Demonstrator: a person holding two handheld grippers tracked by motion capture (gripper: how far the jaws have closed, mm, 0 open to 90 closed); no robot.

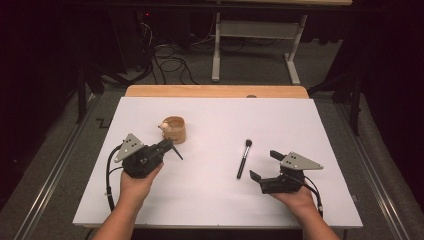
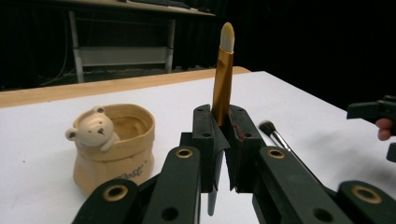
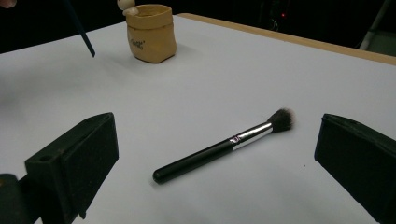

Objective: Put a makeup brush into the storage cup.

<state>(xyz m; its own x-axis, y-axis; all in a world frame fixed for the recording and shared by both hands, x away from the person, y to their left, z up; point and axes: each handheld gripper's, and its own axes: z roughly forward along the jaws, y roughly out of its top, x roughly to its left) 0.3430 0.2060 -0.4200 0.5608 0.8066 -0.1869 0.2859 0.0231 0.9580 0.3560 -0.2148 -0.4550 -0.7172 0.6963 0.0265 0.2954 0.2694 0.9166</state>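
Left gripper view looks along two black jaws pressed together on a slim gold-handled brush, pinched partway along its shaft so that the pale tip stands well clear above the pads and the dark tail pokes out below them; a grip set there leaves either end free to be steered into an opening, which suits the likely aim of dropping it into the bear-faced pot standing just beside and to the left on the white table. From the high view, the left gripper sits close to that pot with the brush's dark end angling out toward the table's middle, so only a short carry and a tilt would seem to remain. The right gripper stands with its jaws spread wide and nothing between them, aimed at the black makeup brush that lies flat on the table just ahead of it. In the right gripper view that black brush rests between the two spread pads but apart from both, its bristles pointing away, a placement that appears to set up the next pickup.
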